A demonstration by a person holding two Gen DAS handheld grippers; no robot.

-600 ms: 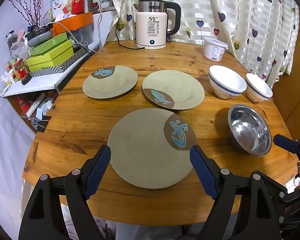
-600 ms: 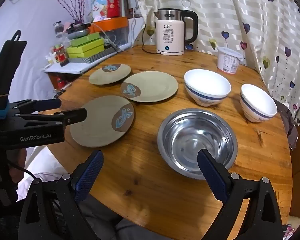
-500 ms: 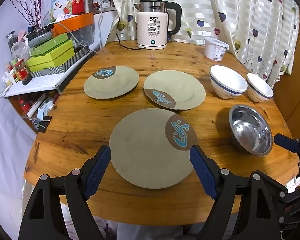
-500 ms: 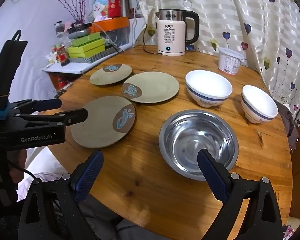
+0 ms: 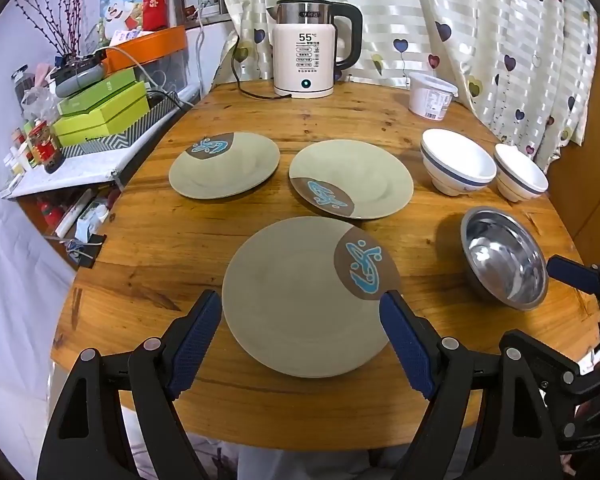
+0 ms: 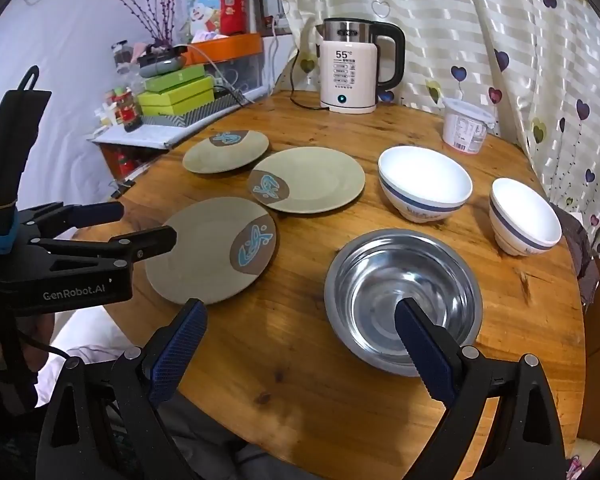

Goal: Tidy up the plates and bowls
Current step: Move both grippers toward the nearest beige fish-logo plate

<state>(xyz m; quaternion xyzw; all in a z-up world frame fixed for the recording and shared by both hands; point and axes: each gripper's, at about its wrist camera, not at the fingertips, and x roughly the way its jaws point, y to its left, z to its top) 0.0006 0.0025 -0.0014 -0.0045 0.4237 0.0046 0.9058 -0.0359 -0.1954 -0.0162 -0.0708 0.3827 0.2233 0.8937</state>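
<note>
Three beige plates with blue fish marks lie on the round wooden table (image 5: 148, 240): a near one (image 5: 300, 300), a middle one (image 5: 356, 176) and a far left one (image 5: 224, 164). A steel bowl (image 5: 504, 260) sits at the right, with two white bowls (image 5: 456, 164) (image 5: 520, 176) behind it. My left gripper (image 5: 300, 324) is open and empty, its fingers either side of the near plate's front half. My right gripper (image 6: 300, 332) is open and empty, its right finger over the steel bowl (image 6: 404, 292). The near plate also shows in the right wrist view (image 6: 208, 248).
A white electric kettle (image 5: 308, 52) and a white lidded tub (image 5: 432, 96) stand at the table's back. A side shelf with green boxes (image 5: 100, 112) and small jars is at the left. A heart-patterned curtain (image 5: 500, 20) hangs behind.
Both views have shifted very slightly; the plates and bowls have not moved. Both grippers stay open.
</note>
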